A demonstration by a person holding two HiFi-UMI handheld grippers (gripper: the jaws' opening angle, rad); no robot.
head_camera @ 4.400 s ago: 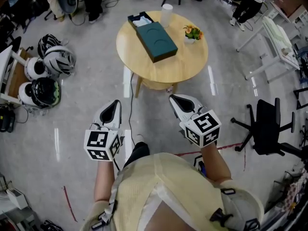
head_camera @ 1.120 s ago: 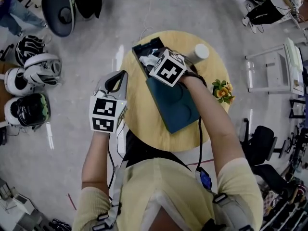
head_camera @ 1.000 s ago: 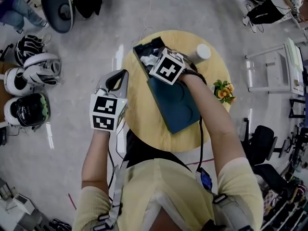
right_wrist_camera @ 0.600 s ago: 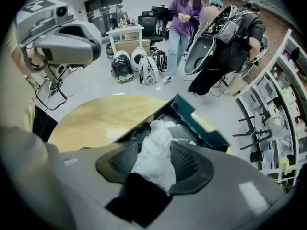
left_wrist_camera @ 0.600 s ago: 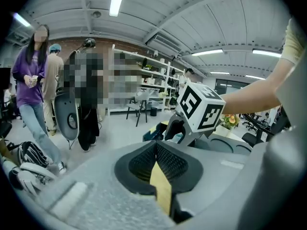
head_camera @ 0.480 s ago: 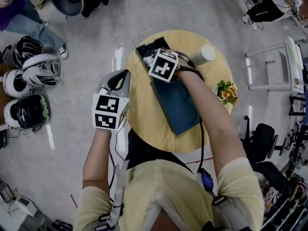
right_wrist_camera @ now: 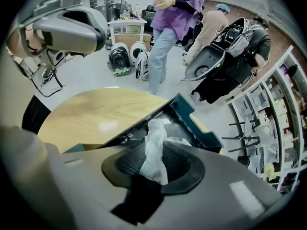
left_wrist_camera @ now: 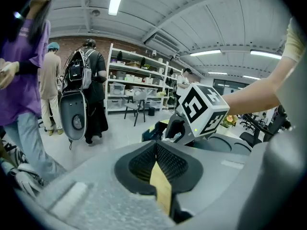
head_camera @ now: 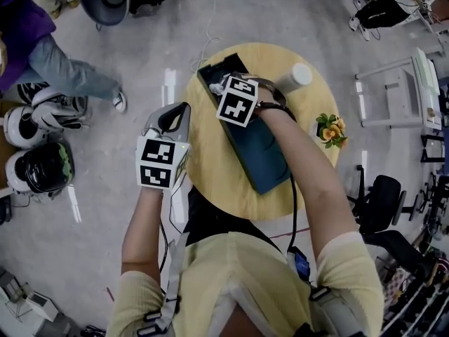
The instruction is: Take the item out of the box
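A dark teal box (head_camera: 208, 73) lies open on the round wooden table (head_camera: 210, 181), its lid (head_camera: 263, 149) laid alongside. My right gripper (head_camera: 223, 87) reaches into the open tray. In the right gripper view its jaws are closing, and a crumpled white item (right_wrist_camera: 154, 145) is pinched between the pads, rising out of the box (right_wrist_camera: 194, 121). My left gripper (head_camera: 172, 116) hovers shut beside the table's left edge with nothing held; in its own view the left gripper (left_wrist_camera: 156, 166) shows its jaws meeting, with the right gripper's marker cube (left_wrist_camera: 200, 110) beyond.
A white cup (head_camera: 300, 74) and a small flower pot (head_camera: 330, 129) stand on the table's right side. Helmets (head_camera: 38, 167) lie on the floor at left, where a person (head_camera: 56, 62) is walking. An office chair (head_camera: 382, 199) stands at right.
The right gripper has closed onto the white item in the box. A person has walked into view at upper left. The left gripper has barely moved.
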